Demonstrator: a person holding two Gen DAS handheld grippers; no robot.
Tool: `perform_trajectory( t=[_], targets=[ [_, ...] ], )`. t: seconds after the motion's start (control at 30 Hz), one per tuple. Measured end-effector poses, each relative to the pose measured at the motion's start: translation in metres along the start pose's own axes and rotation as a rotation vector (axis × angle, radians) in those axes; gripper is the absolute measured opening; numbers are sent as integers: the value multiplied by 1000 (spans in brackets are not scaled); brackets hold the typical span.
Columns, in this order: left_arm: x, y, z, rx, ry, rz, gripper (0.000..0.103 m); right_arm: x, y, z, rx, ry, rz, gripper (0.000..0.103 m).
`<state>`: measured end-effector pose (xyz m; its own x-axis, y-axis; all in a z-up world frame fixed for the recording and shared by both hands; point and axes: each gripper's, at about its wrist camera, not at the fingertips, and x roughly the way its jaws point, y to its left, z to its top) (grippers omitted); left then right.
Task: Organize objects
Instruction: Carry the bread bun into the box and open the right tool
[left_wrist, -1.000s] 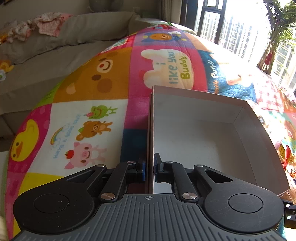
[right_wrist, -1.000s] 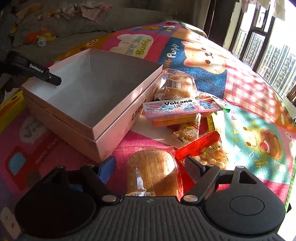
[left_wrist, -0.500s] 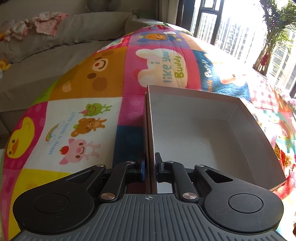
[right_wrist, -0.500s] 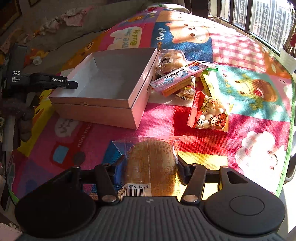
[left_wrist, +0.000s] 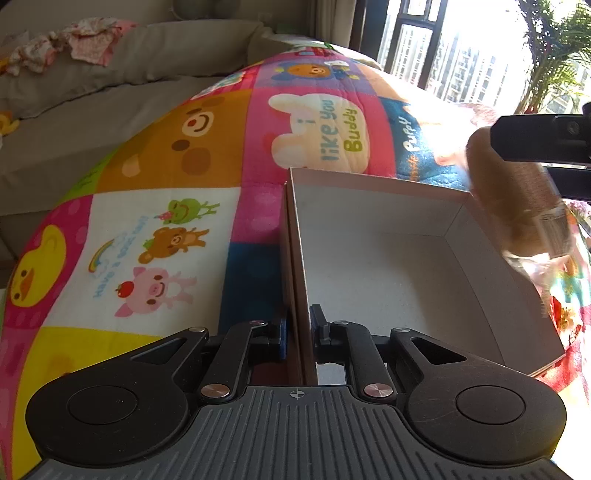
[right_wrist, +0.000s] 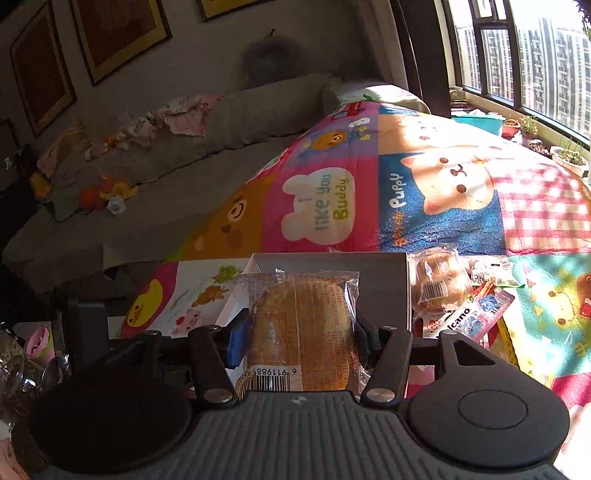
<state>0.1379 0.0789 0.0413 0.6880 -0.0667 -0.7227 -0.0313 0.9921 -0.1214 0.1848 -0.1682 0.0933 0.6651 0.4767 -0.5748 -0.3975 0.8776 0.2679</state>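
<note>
The step in hand looks like the carry: a wrapped bun has been picked from the snack pile and is on its way to the open cardboard box that sits on the cartoon-print play mat. The right claw is clamped on the bun across its width, its jaws easing very slightly outward while the pads press the wrapper on both sides. In the left wrist view the bun hangs in the air above the box's far right corner, blurred. The left claw straddles the box's near left wall, with the thin cardboard between its pads; its jaws are opening, and small gaps show on both sides of the wall, so I judge the box no longer pinched. The next move calls for bringing the bun over the empty white floor of the box, lowering it and then letting go, with care not to crush it. The bun is round, golden brown, sealed in clear crinkled plastic with a barcode at the near end. More snacks lie just beside the box's right wall, among them another wrapped bun.
</note>
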Motion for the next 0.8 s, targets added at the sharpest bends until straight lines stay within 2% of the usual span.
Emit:
perform_trajectory(
  t=[0.07,0.13,0.2,0.3,0.5,0.8],
  targets=[
    [0,0,0,2,1,-1,14,22,4,10,25,6,-8,71],
    [0,1,0,5,0,-2,14,33,3,11,39,28,-4,71],
    [1,1,1,0,2,-4,14,35,1,5,33,36,-40,71],
    [1,0,1,-2,2,-2,14,22,-10,-10,-4,21,-125,71],
    [2,-2,1,-10,8,14,14,-3,-41,-30,-8,19,-243,71],
    [2,-7,2,6,18,48,13,-35,-84,-67,43,17,-289,78]
  ],
)
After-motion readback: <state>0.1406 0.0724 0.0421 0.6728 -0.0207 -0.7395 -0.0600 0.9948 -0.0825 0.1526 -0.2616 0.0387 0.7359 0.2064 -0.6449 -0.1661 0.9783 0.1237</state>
